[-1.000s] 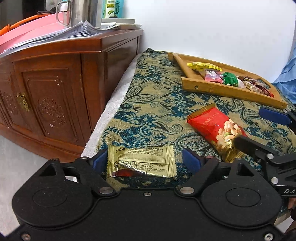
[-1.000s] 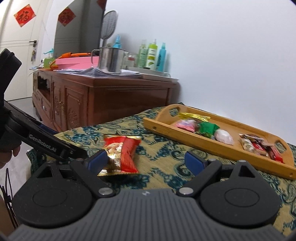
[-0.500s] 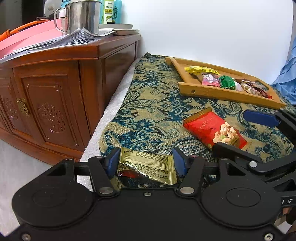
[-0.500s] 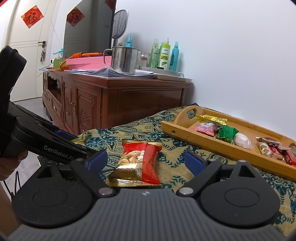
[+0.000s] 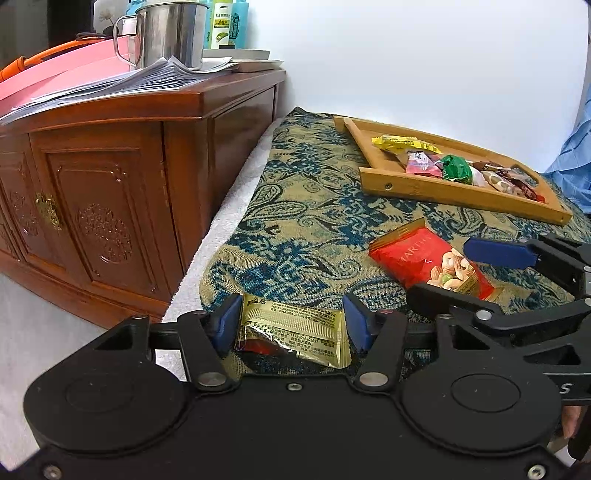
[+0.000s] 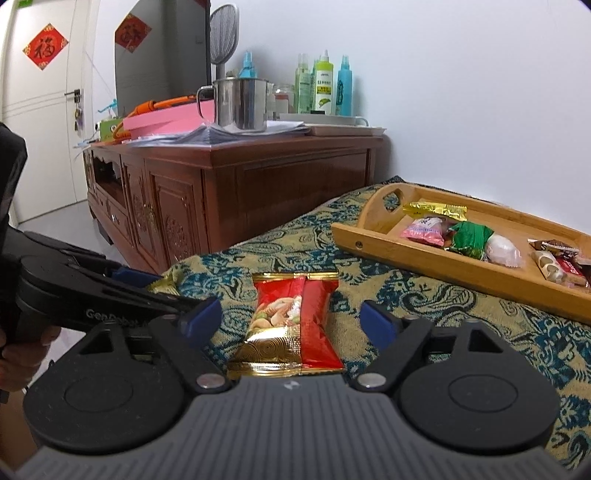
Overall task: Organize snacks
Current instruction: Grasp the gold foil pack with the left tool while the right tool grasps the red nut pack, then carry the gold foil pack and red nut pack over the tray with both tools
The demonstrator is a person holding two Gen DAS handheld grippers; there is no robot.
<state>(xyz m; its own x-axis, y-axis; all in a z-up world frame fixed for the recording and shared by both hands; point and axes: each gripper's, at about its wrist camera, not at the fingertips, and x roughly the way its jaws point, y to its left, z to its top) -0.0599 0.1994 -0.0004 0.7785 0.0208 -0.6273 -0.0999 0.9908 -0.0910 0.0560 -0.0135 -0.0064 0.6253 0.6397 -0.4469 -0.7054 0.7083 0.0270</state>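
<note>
A gold snack packet (image 5: 295,332) lies at the near corner of the patterned cloth (image 5: 314,221). My left gripper (image 5: 291,317) is shut on it, both blue pads pressing its ends so it buckles. A red nut packet (image 6: 295,317) lies flat between the fingers of my right gripper (image 6: 288,312). Those jaws are closing, with a gap on each side of the packet. The left wrist view shows the same red packet (image 5: 417,254) inside the right gripper (image 5: 454,269). A wooden tray (image 6: 424,254) at the back holds several wrapped snacks.
A carved wooden cabinet (image 5: 110,184) stands left of the cloth and carries papers, a pink box, a steel mug (image 5: 170,33) and bottles. The cloth's left edge drops to the floor. Blue fabric (image 5: 576,166) lies at the far right. A hand (image 6: 14,354) holds the left gripper.
The left jaws closed onto the gold packet, which crumpled. The right gripper swung so the red packet sits centred between its fingers, and its jaws narrowed a little.
</note>
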